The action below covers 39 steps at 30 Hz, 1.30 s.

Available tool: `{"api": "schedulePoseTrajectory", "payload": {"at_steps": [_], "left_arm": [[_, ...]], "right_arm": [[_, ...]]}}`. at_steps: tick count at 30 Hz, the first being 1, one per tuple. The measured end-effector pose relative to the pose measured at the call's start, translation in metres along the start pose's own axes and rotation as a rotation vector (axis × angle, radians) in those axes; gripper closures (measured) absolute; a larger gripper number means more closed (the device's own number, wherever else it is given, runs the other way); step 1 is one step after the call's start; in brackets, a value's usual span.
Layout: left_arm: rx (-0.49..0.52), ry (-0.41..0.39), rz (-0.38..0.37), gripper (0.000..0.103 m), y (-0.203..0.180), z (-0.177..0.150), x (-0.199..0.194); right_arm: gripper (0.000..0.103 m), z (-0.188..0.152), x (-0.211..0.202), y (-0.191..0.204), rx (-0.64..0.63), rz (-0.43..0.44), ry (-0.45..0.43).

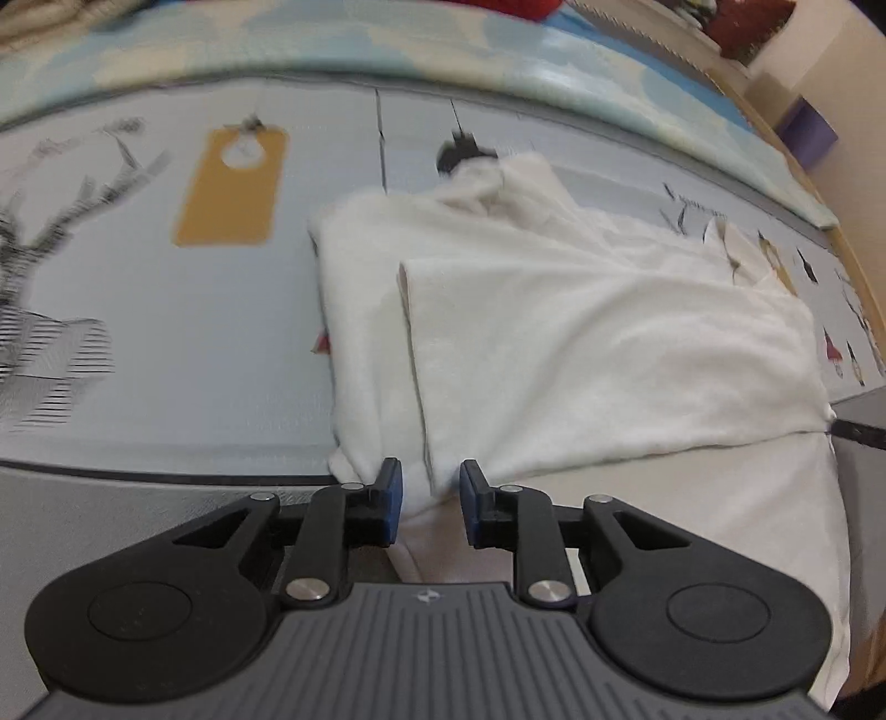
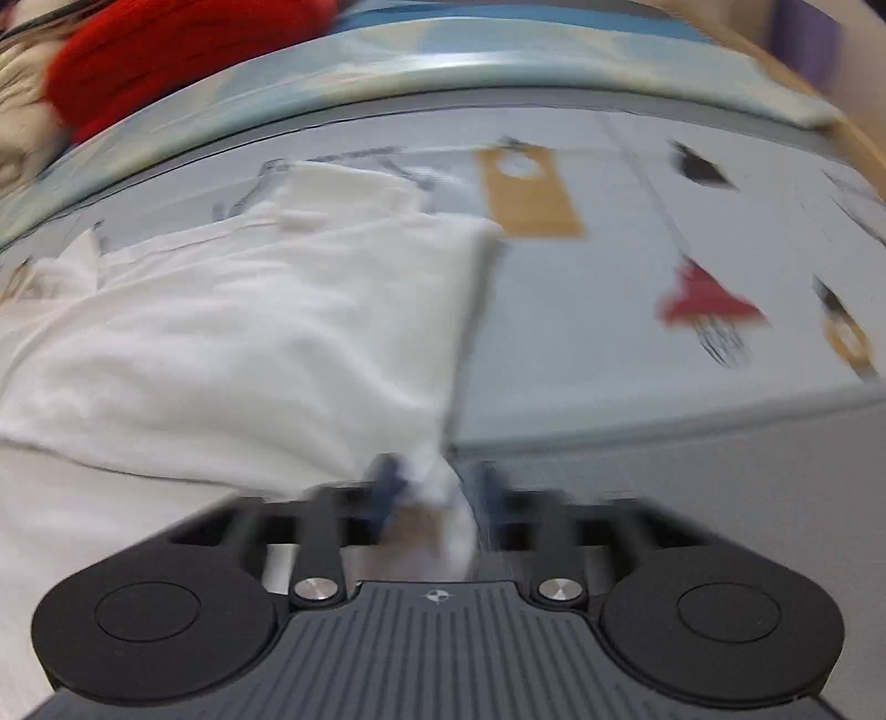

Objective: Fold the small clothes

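- My left gripper (image 1: pixel 431 501) points down at the near edge of the white garment (image 1: pixel 554 343); a bunched bit of that edge sits between the blue pads (image 1: pixel 392 498).
- The gap between those pads is narrow, and they seem to pinch the cloth.
- Ahead of it the garment lies folded on the grey mat (image 1: pixel 194 343), a top layer lapped over a lower one, running away to the right.
- Ahead and to the left, an ochre tag shape (image 1: pixel 232 188) is printed on the mat.
- My right gripper (image 2: pixel 437 498) is blurred; a corner of the garment (image 2: pixel 249 332) hangs between its pads, but I cannot tell whether they press it.
- From there the garment spreads ahead and left, and a red cloth (image 2: pixel 183 50) lies far beyond it.
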<state>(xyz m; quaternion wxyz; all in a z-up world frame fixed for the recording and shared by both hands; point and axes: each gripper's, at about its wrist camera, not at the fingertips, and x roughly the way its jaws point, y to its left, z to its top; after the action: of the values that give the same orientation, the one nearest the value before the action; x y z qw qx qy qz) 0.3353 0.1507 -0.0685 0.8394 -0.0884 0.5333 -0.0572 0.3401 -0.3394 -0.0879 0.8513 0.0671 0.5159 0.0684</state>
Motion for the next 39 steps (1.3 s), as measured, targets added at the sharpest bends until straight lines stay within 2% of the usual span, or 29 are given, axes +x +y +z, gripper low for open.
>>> {"api": "schedulePoseTrajectory", "payload": {"at_steps": [2,4,8,10,14,18,22,25,27,30,32,39], "left_arm": [[-0.006,-0.085,-0.040,0.075,-0.006,-0.003,-0.032],[-0.002,-0.138,-0.064,0.075,-0.013,-0.013,-0.060],[0.046,-0.169,-0.058,0.074,-0.025,-0.043,-0.095],[0.033,-0.180,-0.057,0.074,-0.026,-0.061,-0.109],[-0.018,-0.212,-0.108,0.073,-0.022,-0.106,-0.135],[-0.082,-0.152,-0.113,0.073,-0.012,-0.161,-0.140],[-0.112,-0.126,-0.110,0.073,-0.001,-0.194,-0.139],[-0.171,-0.067,-0.108,0.073,0.015,-0.219,-0.132],[-0.207,-0.009,-0.101,0.073,0.022,-0.227,-0.125],[-0.198,0.059,-0.106,0.069,0.024,-0.234,-0.119],[-0.200,0.090,-0.123,0.063,0.023,-0.237,-0.114],[-0.189,0.178,-0.100,0.063,0.019,-0.243,-0.098]], "right_arm": [[0.064,-0.003,-0.026,0.001,0.046,0.008,-0.048],[0.064,-0.012,-0.058,0.007,0.003,-0.001,-0.139],[0.064,-0.044,-0.115,0.011,0.018,0.017,-0.226],[0.064,-0.064,-0.141,0.015,0.037,0.026,-0.265],[0.064,-0.104,-0.182,0.019,0.051,0.041,-0.303],[0.064,-0.146,-0.195,0.022,0.047,0.050,-0.287],[0.064,-0.186,-0.185,0.012,0.059,0.021,-0.207],[0.064,-0.213,-0.176,-0.001,0.087,-0.013,-0.175],[0.064,-0.226,-0.168,-0.015,0.172,-0.016,-0.140],[0.064,-0.234,-0.162,-0.029,0.288,0.016,-0.102],[0.064,-0.239,-0.161,-0.033,0.305,0.008,-0.093],[0.063,-0.246,-0.151,-0.043,0.346,0.007,-0.040]]}}
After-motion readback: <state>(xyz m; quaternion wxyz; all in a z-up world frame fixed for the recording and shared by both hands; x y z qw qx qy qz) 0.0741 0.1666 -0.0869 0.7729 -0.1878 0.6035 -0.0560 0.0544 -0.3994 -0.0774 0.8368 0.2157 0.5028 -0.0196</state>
